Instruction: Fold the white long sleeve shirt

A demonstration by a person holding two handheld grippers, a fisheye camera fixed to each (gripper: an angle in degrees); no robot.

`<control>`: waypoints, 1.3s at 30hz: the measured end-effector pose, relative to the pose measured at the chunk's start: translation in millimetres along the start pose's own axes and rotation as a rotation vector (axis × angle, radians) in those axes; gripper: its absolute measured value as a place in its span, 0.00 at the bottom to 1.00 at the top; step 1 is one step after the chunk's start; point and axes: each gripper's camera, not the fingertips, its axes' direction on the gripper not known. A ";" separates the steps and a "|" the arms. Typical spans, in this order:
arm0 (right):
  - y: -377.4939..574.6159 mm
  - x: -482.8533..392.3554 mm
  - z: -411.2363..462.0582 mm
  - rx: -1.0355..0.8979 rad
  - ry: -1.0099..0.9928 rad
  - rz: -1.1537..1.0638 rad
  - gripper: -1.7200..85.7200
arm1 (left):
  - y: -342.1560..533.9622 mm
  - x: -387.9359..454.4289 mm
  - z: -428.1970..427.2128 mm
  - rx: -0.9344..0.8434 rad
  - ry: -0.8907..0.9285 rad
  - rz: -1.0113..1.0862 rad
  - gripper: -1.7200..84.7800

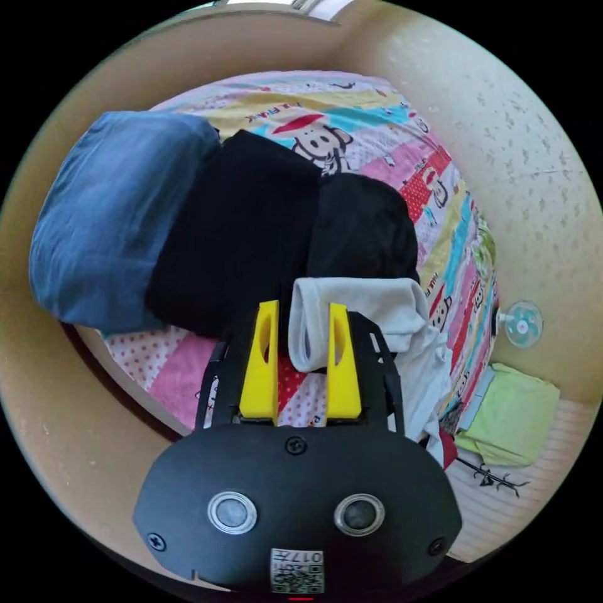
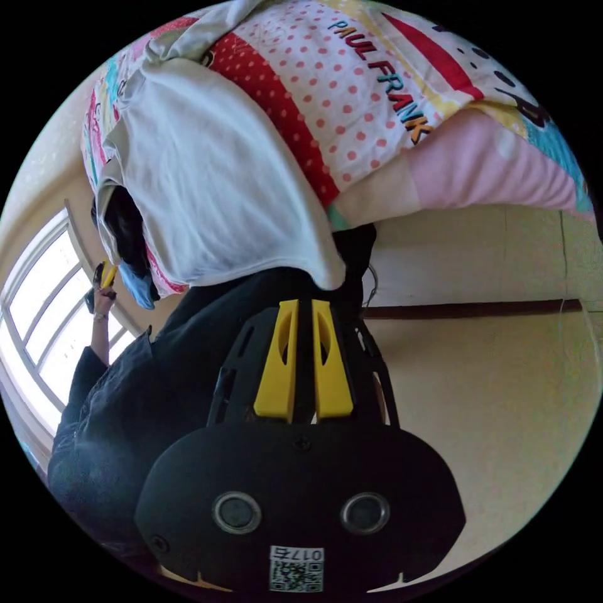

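The white long sleeve shirt lies bunched on the patterned bedspread, below two black garments. My left gripper is open, and the shirt's rolled fold edge sits between its yellow jaws, nearer the right jaw. In the right gripper view the shirt drapes over the bed's edge, with its corner just above my right gripper. That gripper's jaws stand almost together with nothing seen between them. A person's hand holds the left gripper far off by the shirt's other end.
A blue pillow and two black folded garments lie on the bed. A small fan and a green cloth sit on the floor. The person's dark-clothed body and a window are close by.
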 end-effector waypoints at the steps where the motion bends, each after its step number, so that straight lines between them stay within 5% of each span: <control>1: -0.4 -6.8 1.1 -0.014 0.013 -0.004 0.05 | -7.6 -2.6 13.5 -0.087 0.052 -0.010 0.11; 3: -4.6 -38.4 -1.0 -0.035 0.070 -0.030 0.05 | -4.3 -3.5 -0.6 -0.086 0.096 -0.030 0.07; 7: -14.6 -89.0 -10.8 -0.021 0.095 -0.078 0.04 | 8.9 13.3 -103.1 0.019 0.420 0.338 0.04; 11: -28.6 -146.3 -10.2 -0.054 0.136 -0.127 0.04 | 24.4 -11.3 -181.8 0.097 0.301 0.621 0.05; 14: -32.3 -185.1 -7.7 -0.062 0.163 -0.177 0.04 | 19.0 -84.0 -139.7 0.023 0.025 0.407 0.07; 16: -31.3 -204.0 -5.5 -0.073 0.178 -0.199 0.04 | 23.0 -149.0 -99.1 -0.066 0.004 0.160 0.09; 20: -20.3 -230.7 -4.0 -0.097 0.234 -0.218 0.04 | 79.9 -238.7 -36.9 -0.018 0.487 -0.167 0.17; 23: -11.7 -230.0 -3.6 -0.124 0.255 -0.182 0.04 | 107.3 -245.0 -7.1 0.076 0.672 -0.220 0.18; 31: -5.2 -215.5 -21.4 -0.118 0.236 -0.119 0.05 | 136.3 -249.6 35.3 0.139 0.701 -0.487 0.12; 36: -15.8 -204.0 -25.8 -0.070 0.165 -0.116 0.05 | 175.0 -176.2 -30.9 0.339 0.828 -0.248 0.08; 39: -20.0 -192.2 -21.8 -0.032 0.086 -0.117 0.05 | 199.6 -57.5 -66.0 0.336 0.864 0.079 0.08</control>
